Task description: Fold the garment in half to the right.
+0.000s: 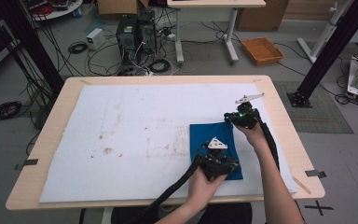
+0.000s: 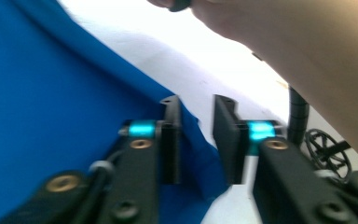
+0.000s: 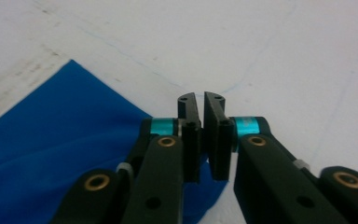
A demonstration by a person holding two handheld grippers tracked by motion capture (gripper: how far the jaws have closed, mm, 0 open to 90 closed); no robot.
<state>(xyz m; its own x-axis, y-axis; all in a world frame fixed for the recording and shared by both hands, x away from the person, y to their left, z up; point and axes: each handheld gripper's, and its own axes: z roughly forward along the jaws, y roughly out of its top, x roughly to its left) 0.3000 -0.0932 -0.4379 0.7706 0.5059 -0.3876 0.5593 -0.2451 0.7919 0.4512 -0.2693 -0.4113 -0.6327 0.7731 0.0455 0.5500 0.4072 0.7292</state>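
A: Left tool (image 2: 196, 140) state?
B: Jaws parted by a gap, holding nothing, at the near corner of the flat blue rectangular cloth (image 1: 216, 147). Right tool (image 3: 204, 135): jaws a narrow slit apart, empty, at the cloth's far right corner.
A: Clearance?
B: The cloth lies right of centre on the white padded sheet (image 1: 135, 126) covering the wooden table (image 1: 284, 140); bare sheet extends left.
A: Surroundings?
B: Grey floor with black cables (image 1: 98, 58) and an orange tray (image 1: 262, 50).

Blue cloth (image 1: 216, 140): soft woven fabric, matt, lightly creased. White sheet (image 1: 135, 121): matt, felt-like, w/ brownish stains. Table (image 1: 279, 116): pale wood-look edge, smooth. Left gripper (image 2: 196, 140) & right gripper (image 3: 201, 135): black matt plastic, brass-coloured screws, glossy teal metal bushings.
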